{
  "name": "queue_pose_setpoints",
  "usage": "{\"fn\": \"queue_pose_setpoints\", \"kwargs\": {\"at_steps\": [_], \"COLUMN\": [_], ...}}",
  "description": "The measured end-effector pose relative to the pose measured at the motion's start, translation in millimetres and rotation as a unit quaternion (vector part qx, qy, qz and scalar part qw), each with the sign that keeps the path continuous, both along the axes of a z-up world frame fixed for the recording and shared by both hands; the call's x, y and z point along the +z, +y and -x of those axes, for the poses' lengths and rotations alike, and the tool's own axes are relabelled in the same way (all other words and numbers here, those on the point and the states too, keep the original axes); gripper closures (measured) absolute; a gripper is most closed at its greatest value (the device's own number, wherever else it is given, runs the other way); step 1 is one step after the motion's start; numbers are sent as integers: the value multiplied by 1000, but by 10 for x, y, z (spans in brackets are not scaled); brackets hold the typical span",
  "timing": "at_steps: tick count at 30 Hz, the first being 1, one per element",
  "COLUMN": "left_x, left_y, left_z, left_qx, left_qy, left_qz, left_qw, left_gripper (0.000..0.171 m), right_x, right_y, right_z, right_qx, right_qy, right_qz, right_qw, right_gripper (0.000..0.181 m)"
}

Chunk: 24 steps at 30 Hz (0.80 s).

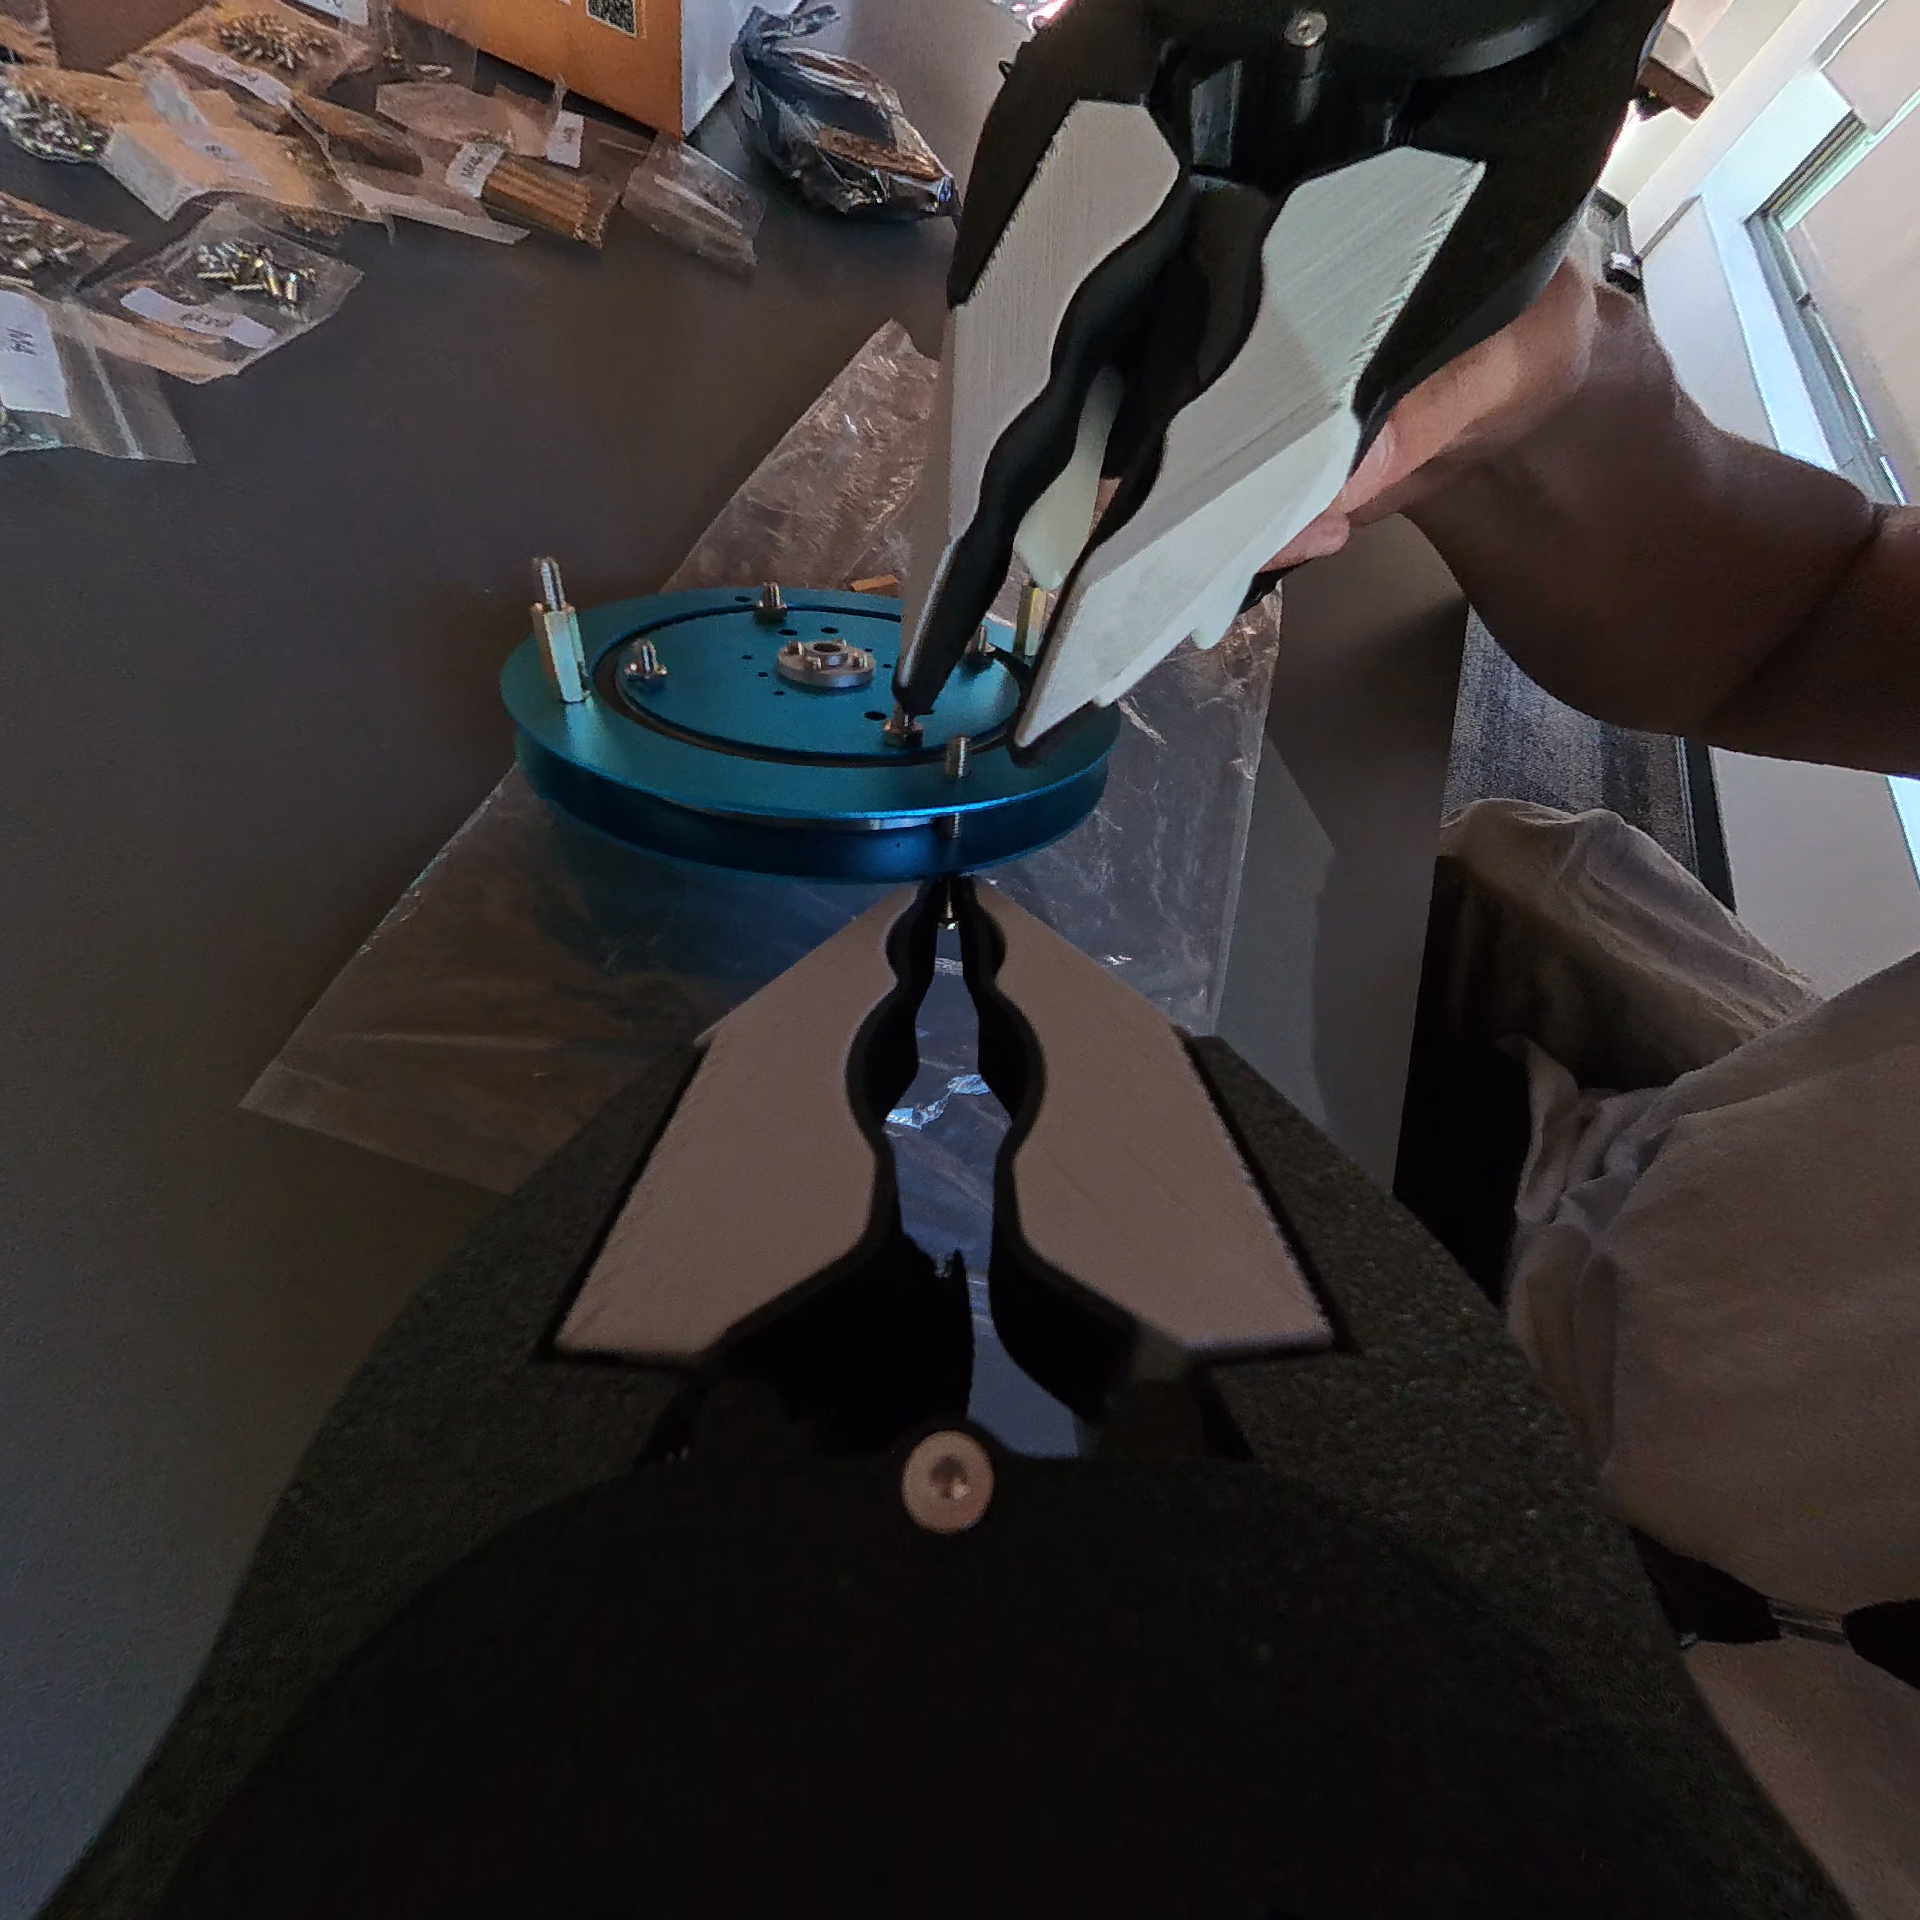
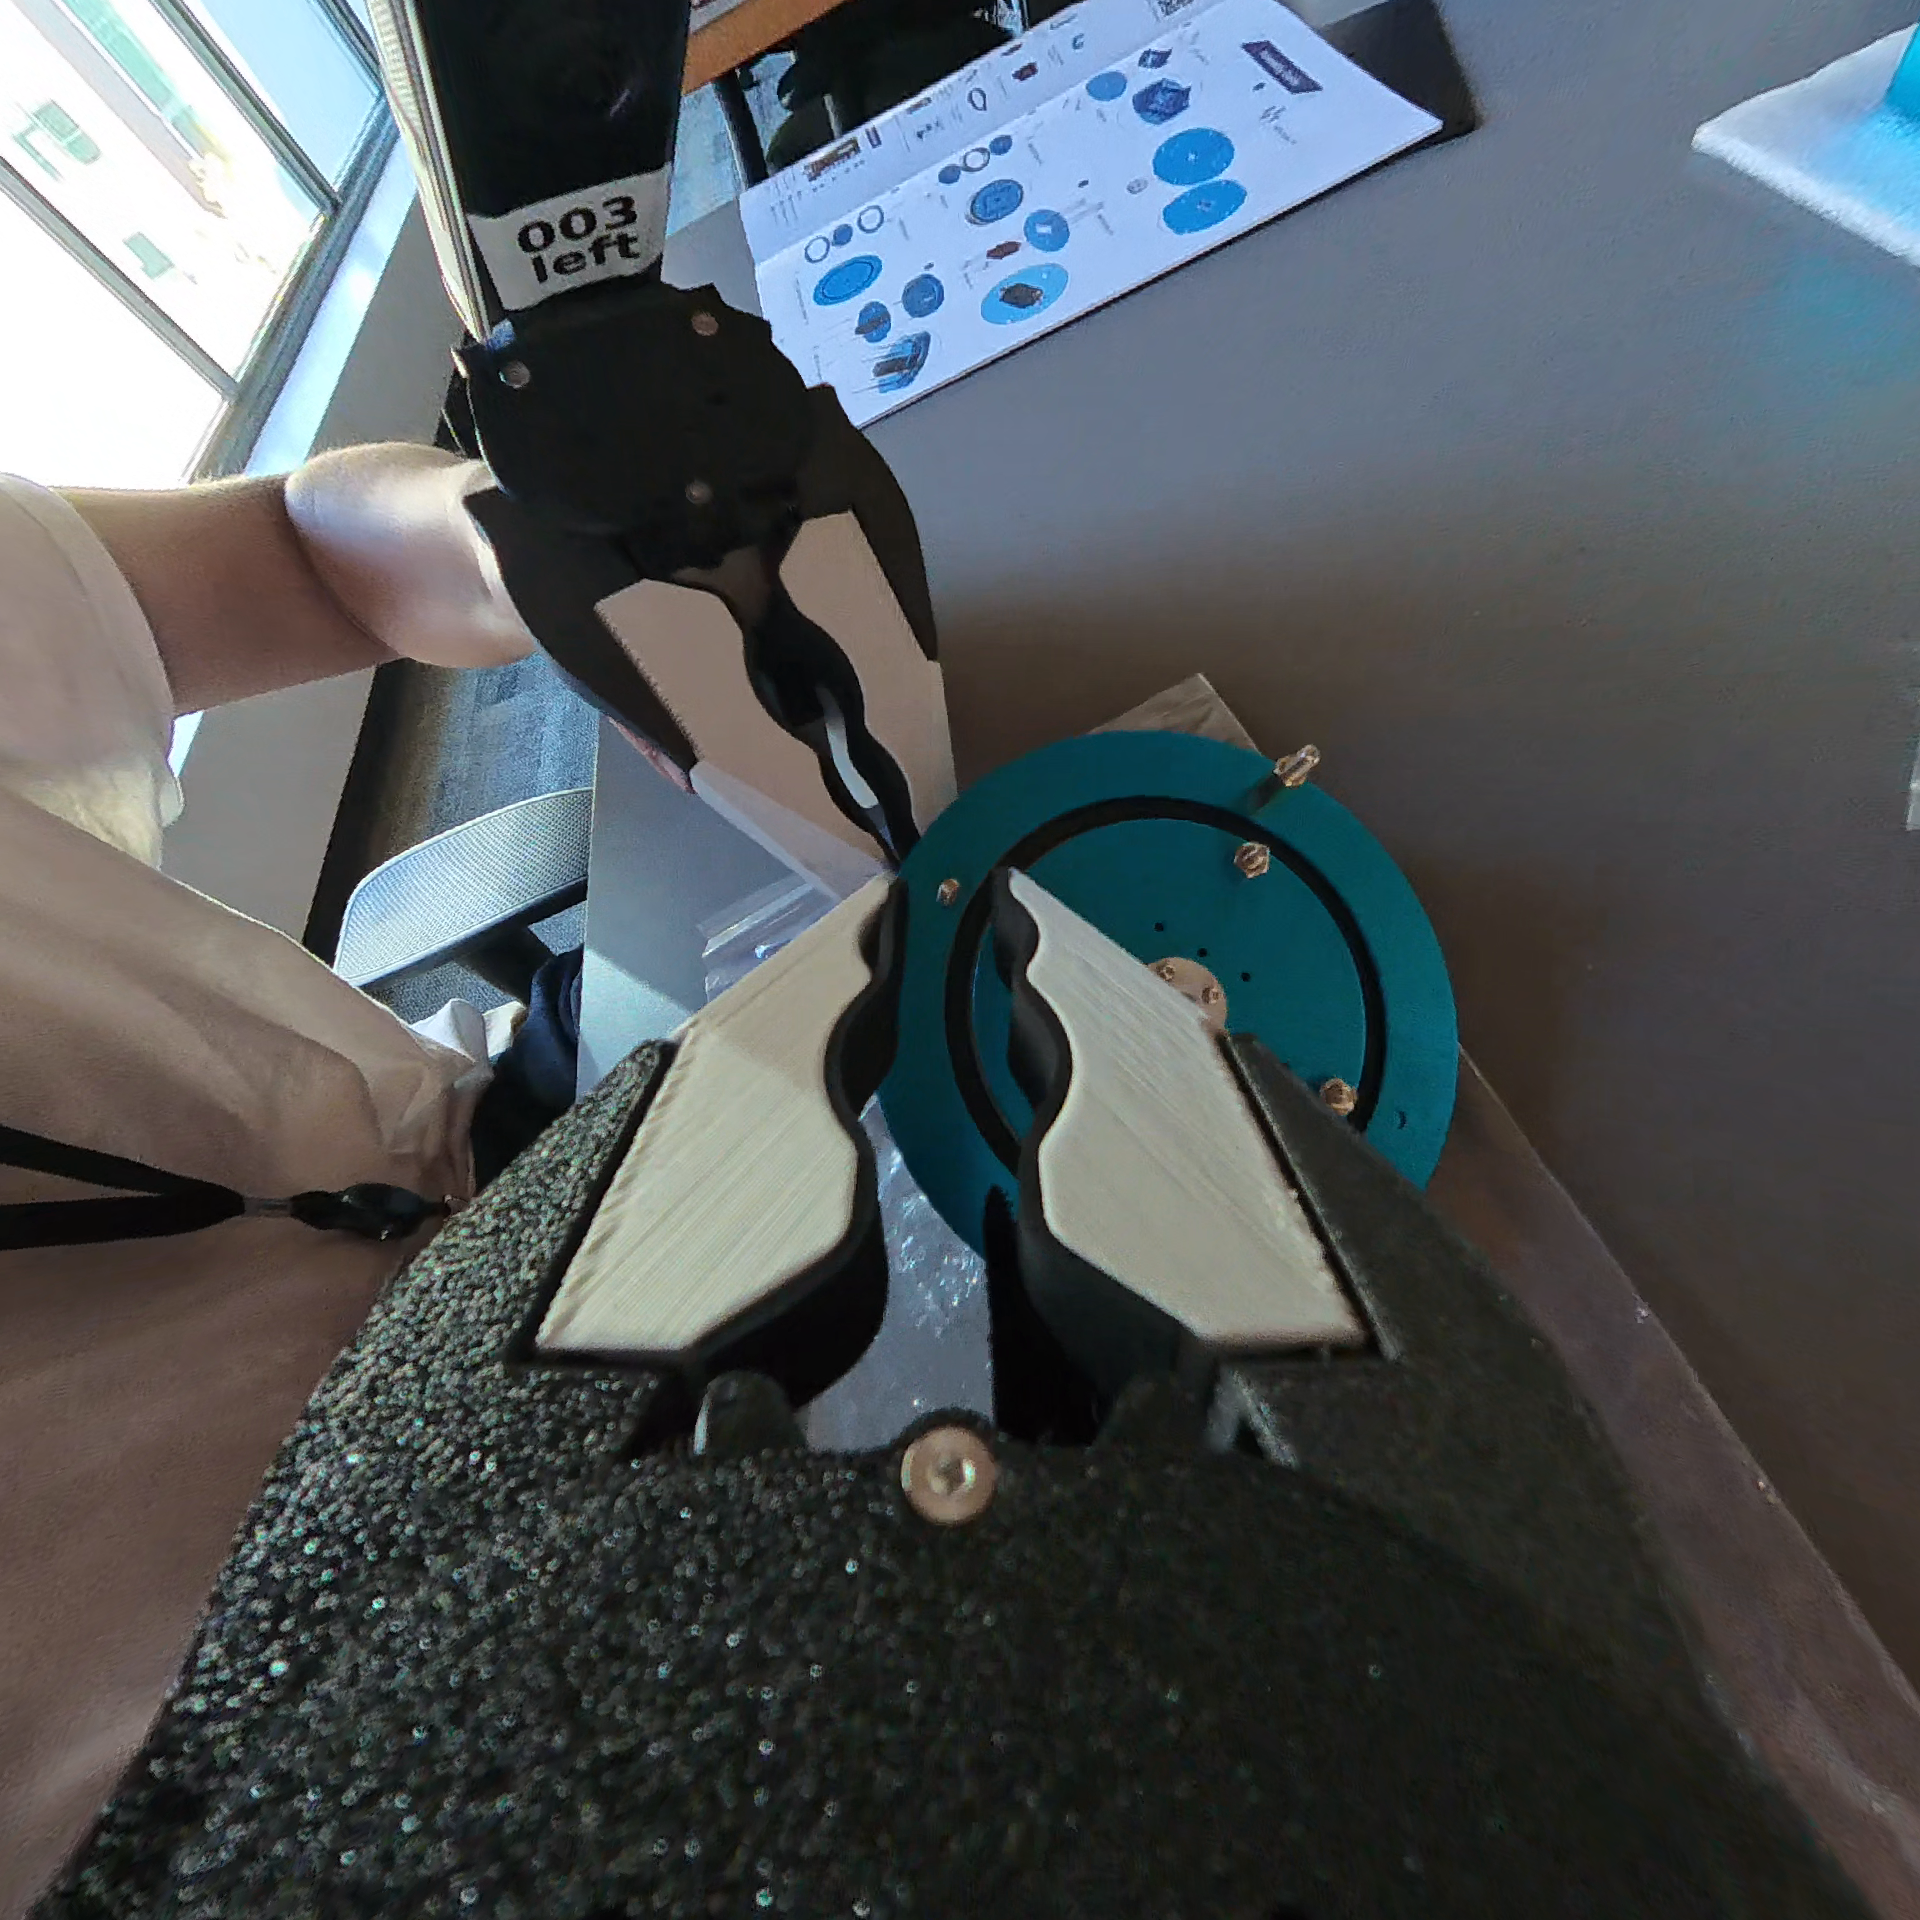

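Note:
A blue round metal disc (image 1: 727, 774) with an inner plate, a silver centre hub (image 1: 826, 662) and several upright screws and standoffs rests on a clear plastic bag (image 1: 831, 468). My left gripper (image 1: 948, 906) sits at the disc's near rim, shut on a small screw (image 1: 948, 914) just under the edge. My right gripper (image 1: 975, 729) comes down from above, open, with its tips on either side of an upright screw (image 1: 961, 753) on the outer ring. In the right wrist view that gripper (image 2: 948, 891) straddles the screw (image 2: 948, 890) on the disc (image 2: 1382, 935), and the left gripper (image 2: 899, 854) touches the rim.
Several bags of screws and standoffs (image 1: 239, 281) and an orange cardboard box (image 1: 582, 52) lie at the back of the grey table (image 1: 260, 727). A printed sheet with blue diagrams (image 2: 1091, 187) lies beyond the disc. The table edge and a grey chair (image 2: 468, 883) are nearby. The tips of both grippers are at nearly the same place.

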<state>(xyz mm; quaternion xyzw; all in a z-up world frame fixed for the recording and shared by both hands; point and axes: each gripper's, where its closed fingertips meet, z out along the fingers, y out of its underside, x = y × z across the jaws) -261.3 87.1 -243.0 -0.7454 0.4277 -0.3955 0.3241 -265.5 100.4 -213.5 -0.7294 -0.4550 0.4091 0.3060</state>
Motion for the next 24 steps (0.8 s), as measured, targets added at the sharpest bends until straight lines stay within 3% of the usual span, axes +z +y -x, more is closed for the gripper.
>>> {"fn": "queue_pose_setpoints", "kwargs": {"at_steps": [13,24], "left_x": [-34,-34], "left_y": [-29,-17], "left_z": [-13,12], "left_qx": [-3,0], "left_qy": [7,0], "left_qz": [5,23], "left_qw": [1000,1000], "left_gripper": [169,167], "right_x": [-90,-87], "right_y": [-63,-48], "right_z": [4,15], "right_qx": [36,37], "right_qy": [-61,-54], "right_qz": [-12,3], "right_qw": [997,998], "right_gripper": [176,176]}}
